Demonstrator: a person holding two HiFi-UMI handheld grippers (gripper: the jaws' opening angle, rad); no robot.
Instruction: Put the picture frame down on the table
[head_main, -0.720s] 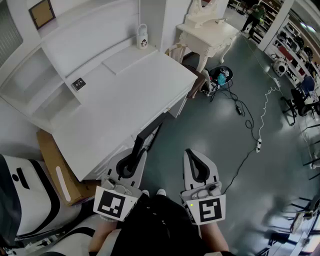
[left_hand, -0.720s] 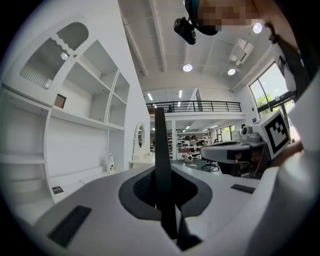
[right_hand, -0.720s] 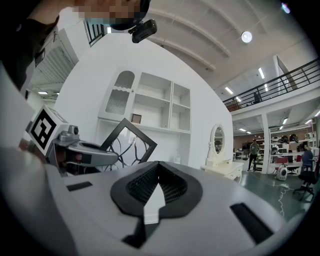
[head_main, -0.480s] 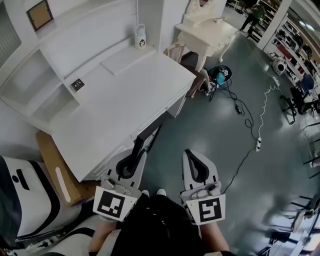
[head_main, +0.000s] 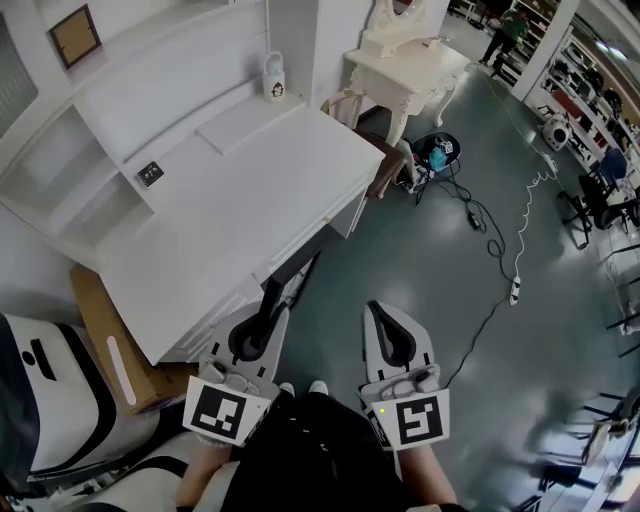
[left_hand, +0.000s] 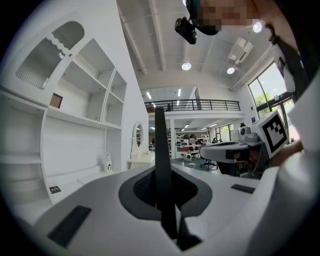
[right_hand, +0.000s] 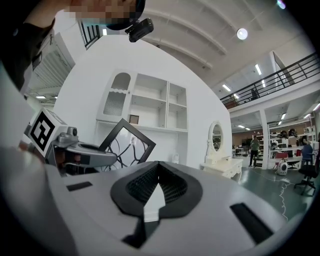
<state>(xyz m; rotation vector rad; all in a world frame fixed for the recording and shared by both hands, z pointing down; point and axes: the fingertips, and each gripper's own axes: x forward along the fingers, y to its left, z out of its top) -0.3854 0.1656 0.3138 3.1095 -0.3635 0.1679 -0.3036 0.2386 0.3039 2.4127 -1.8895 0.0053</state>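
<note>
My left gripper (head_main: 268, 308) is shut on a black picture frame (head_main: 290, 282), low in the head view, just off the front edge of the white table (head_main: 230, 205). In the left gripper view the frame (left_hand: 161, 155) stands edge-on as a thin dark bar between the jaws of the gripper (left_hand: 162, 175). The right gripper view shows the frame (right_hand: 126, 145) as a tilted black square with black line art inside. My right gripper (head_main: 377, 306) hangs over the floor to the right, shut and holding nothing; its pads (right_hand: 150, 180) meet at the tip.
On the table stand a white lantern-like jar (head_main: 273, 78) at the back and a small dark plate (head_main: 150, 174). A small brown frame (head_main: 75, 35) sits on the shelf above. A cardboard box (head_main: 110, 350) lies left of the table; a white dressing table (head_main: 405, 65) and floor cables (head_main: 500, 250) are to the right.
The table has slid slightly up and left in the head view. Both grippers stay low and the left one keeps hold of the frame.
</note>
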